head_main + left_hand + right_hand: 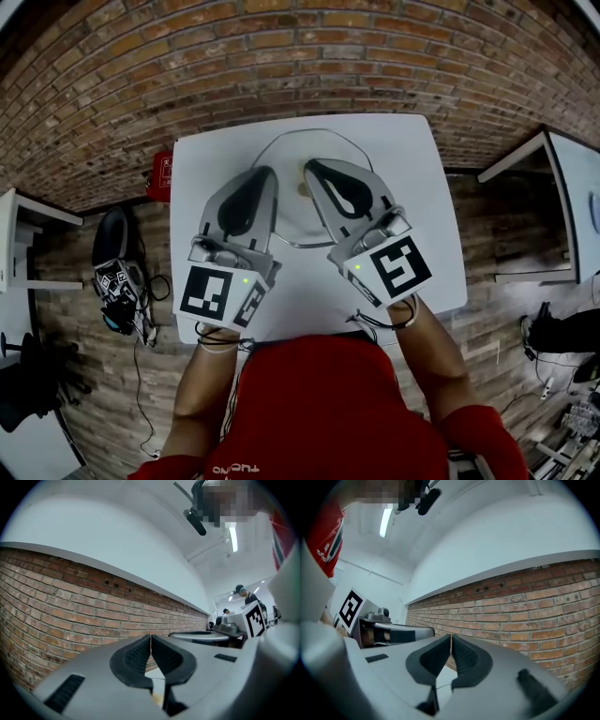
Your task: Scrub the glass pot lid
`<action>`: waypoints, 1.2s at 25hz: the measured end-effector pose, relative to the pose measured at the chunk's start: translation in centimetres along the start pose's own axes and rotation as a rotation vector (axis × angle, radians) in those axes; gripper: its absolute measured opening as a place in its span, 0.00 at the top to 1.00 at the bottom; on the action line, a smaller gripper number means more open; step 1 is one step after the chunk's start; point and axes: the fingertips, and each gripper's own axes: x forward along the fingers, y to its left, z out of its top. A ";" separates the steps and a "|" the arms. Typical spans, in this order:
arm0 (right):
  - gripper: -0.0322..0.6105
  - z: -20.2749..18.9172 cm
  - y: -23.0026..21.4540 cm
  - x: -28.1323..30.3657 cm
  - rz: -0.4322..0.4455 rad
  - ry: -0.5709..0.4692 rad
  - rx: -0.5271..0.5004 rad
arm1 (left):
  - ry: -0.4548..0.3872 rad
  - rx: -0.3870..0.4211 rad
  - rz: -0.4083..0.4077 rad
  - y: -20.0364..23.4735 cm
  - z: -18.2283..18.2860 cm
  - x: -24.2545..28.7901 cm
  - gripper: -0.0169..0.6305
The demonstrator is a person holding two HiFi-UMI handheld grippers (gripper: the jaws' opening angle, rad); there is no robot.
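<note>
The glass pot lid point(302, 150) lies flat on the white table point(427, 234), toward its far side, with a tan knob point(303, 190) at its centre. Both grippers hover over the lid, side by side, and cover its left and right parts. My left gripper point(268, 174) is shut with nothing between its pads; in its own view the left gripper point(151, 640) points up at a brick wall. My right gripper point(313, 167) is likewise shut and empty, and the right gripper point(451, 640) faces the same wall. No scrubbing tool shows in any view.
A red object point(161, 176) sits by the table's left edge. Dark gear with a marker cube point(117, 277) lies on the floor at left. Another white table point(567, 202) stands at right, and a brick wall point(281, 56) runs behind the table.
</note>
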 end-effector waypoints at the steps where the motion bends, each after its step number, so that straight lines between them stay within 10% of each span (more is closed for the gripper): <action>1: 0.90 0.1 0.2 0.1 0.001 0.000 0.002 | 0.002 0.003 -0.005 -0.1 0.0 0.0 0.94; 30: 0.90 -1.0 -1.0 -0.9 -0.063 0.049 0.026 | 0.016 -0.029 -0.082 -1.3 -0.6 0.9 0.95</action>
